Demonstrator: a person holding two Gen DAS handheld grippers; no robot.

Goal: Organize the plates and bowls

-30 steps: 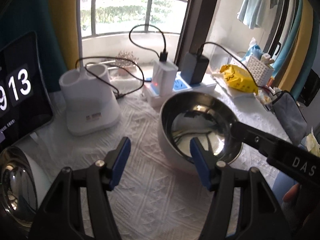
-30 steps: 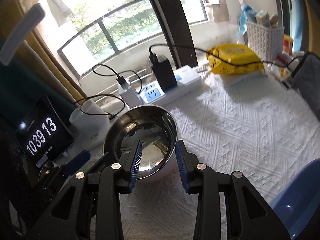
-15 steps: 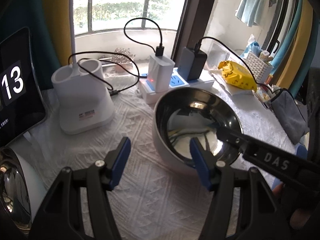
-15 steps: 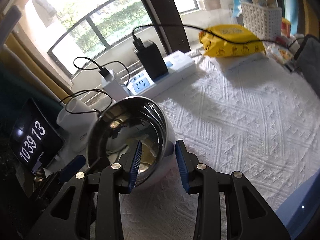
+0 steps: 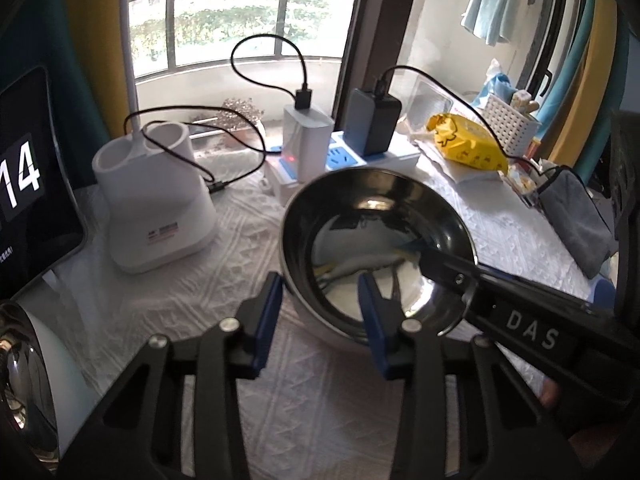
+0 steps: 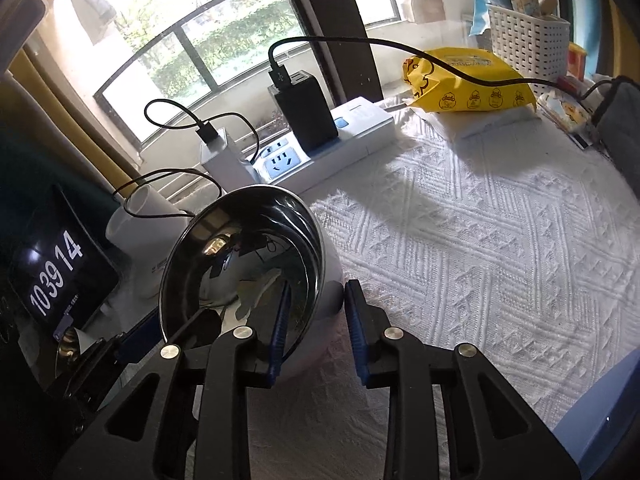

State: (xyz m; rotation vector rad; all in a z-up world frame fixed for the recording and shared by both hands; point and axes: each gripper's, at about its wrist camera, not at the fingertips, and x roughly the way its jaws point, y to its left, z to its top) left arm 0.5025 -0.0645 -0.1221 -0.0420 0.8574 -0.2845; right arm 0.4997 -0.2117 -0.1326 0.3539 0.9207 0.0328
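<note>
A steel bowl (image 5: 372,216) with a white outer wall (image 6: 330,280) stands tipped up on the white cloth, its mouth turned to the left in the right wrist view. My right gripper (image 6: 316,328) has the bowl's wall between its blue pads, one inside and one against the white outside, and its jaws are closing. It reaches in from the right in the left wrist view. My left gripper (image 5: 320,316) straddles the near rim, its jaws closing, with the inner pad still off the steel. A second steel bowl (image 5: 20,380) sits at the lower left.
Behind the bowl stand a white holder (image 5: 156,208), a power strip (image 6: 332,140) with chargers and cables, and a tablet clock (image 6: 56,272). A yellow wipes pack (image 6: 468,84), a white basket (image 6: 528,40) and a grey pouch (image 5: 576,216) line the right. A blue plate's edge (image 6: 600,408) shows at the lower right.
The bowl has tipped up from flat on the cloth. Both grippers' jaws have narrowed, the left one far more, and the bowl now sits closer to the left gripper.
</note>
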